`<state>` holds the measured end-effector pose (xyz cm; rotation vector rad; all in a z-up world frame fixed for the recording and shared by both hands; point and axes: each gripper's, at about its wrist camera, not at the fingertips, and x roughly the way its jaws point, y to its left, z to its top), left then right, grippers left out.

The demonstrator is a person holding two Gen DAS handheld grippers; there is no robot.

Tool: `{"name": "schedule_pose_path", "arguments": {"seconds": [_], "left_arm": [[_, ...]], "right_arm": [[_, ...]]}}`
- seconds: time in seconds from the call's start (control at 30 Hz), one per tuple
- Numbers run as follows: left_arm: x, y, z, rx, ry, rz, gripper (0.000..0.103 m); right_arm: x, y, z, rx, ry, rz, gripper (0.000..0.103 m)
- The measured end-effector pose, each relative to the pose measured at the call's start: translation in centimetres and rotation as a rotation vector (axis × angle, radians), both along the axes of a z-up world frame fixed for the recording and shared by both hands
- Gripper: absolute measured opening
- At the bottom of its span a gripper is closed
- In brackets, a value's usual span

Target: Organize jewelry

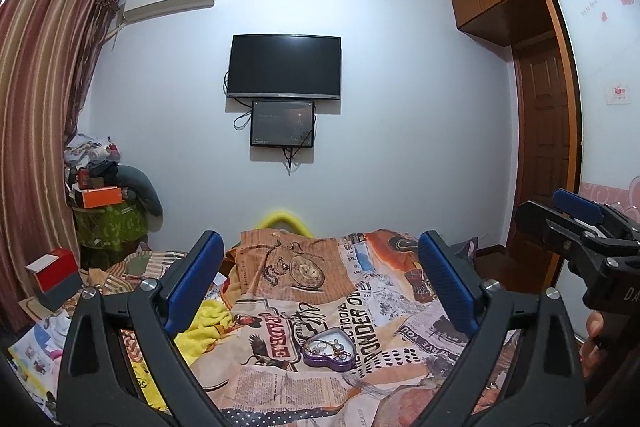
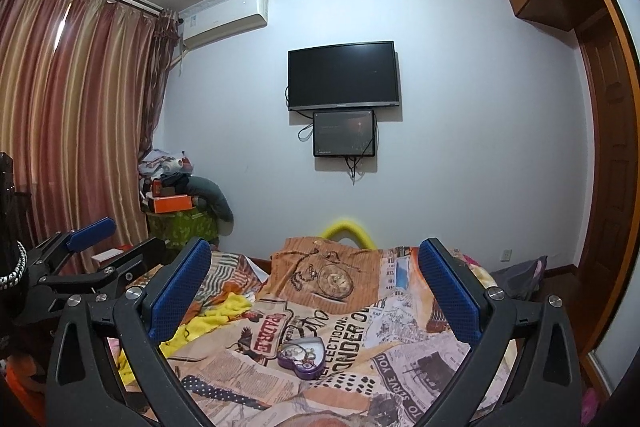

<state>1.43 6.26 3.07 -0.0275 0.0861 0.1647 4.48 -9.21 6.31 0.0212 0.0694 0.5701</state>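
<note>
2 grippers, left gripper (image 1: 316, 283) and right gripper (image 2: 314, 289), hover, jaws apart; heart box (image 1: 329, 349) mid-bed (image 1: 400, 311) looks light, rigid: grip its sides.

Purple heart-shaped jewelry box (image 1: 329, 350) (image 2: 303, 353), open, lies flat on the newspaper-print bedspread (image 1: 280, 307) (image 2: 360, 327), beside its "WONDER" lettering. Inside: tangled jewelry (image 1: 330, 345) (image 2: 301, 350), rings and chain bits, individual pieces too small to tell.
</note>
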Motion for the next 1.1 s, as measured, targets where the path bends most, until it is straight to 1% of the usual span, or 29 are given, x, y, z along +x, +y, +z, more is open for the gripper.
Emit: {"name": "schedule_pose_path", "arguments": {"seconds": [0.43, 1.1], "left_arm": [[0.70, -0.04, -0.53, -0.005, 0.028, -0.005, 0.098], [1.01, -0.07, -0.69, -0.014, 0.033, -0.007, 0.101]], "right_arm": [[-0.18, -0.27, -0.13, -0.009, 0.014, 0.000, 0.103], [-0.18, -0.64, 0.16, -0.005, 0.027, -0.006, 0.103]]}}
